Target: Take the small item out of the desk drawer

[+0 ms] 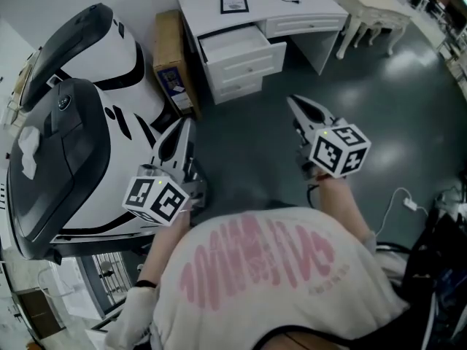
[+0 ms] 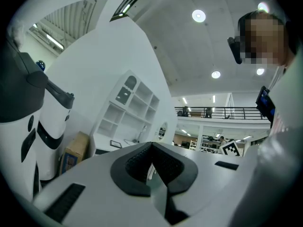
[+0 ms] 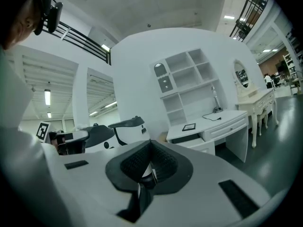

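Observation:
The white desk stands at the far side of the floor, with its upper left drawer pulled out. From here I see no small item inside it. Both grippers are held up well short of the desk, pointing toward it. My left gripper is shut and holds nothing, its jaws meeting in the left gripper view. My right gripper is also shut and empty. The desk shows past the right jaws, with shelves on the wall above it.
A big black-and-white machine fills the left side. A cardboard box leans between it and the desk. A small framed picture lies on the desktop. A cream table stands at the back right. A white cable lies on the dark floor.

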Action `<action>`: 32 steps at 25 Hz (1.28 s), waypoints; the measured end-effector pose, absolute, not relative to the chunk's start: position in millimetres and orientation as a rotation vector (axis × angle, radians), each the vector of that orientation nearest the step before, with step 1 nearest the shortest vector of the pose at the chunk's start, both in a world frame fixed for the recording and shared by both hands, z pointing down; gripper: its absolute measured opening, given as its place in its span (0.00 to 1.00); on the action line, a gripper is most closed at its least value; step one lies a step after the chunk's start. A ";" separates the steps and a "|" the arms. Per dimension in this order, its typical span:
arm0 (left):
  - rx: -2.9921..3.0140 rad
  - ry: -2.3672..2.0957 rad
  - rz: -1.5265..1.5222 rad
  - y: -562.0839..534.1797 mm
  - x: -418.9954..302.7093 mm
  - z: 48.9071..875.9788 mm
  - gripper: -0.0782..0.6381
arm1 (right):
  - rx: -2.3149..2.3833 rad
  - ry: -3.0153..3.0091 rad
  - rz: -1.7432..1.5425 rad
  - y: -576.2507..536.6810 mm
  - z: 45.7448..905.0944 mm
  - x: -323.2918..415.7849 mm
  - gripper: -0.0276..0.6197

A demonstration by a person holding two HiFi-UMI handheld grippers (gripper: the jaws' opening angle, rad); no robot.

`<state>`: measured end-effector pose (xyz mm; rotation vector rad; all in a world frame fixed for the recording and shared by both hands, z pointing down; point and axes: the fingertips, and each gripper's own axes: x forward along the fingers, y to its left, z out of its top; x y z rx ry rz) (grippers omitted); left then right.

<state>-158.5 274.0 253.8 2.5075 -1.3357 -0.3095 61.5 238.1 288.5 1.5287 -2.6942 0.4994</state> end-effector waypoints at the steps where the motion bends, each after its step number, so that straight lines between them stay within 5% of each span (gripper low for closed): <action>1: 2.500 -1.332 -0.302 266.7 -158.5 259.3 0.15 | 1.528 -2.683 0.519 231.4 295.3 61.4 0.07; 32: 2.175 -1.589 -0.344 -45.8 -126.3 315.4 0.15 | 0.961 -2.852 0.613 -133.6 328.6 62.9 0.07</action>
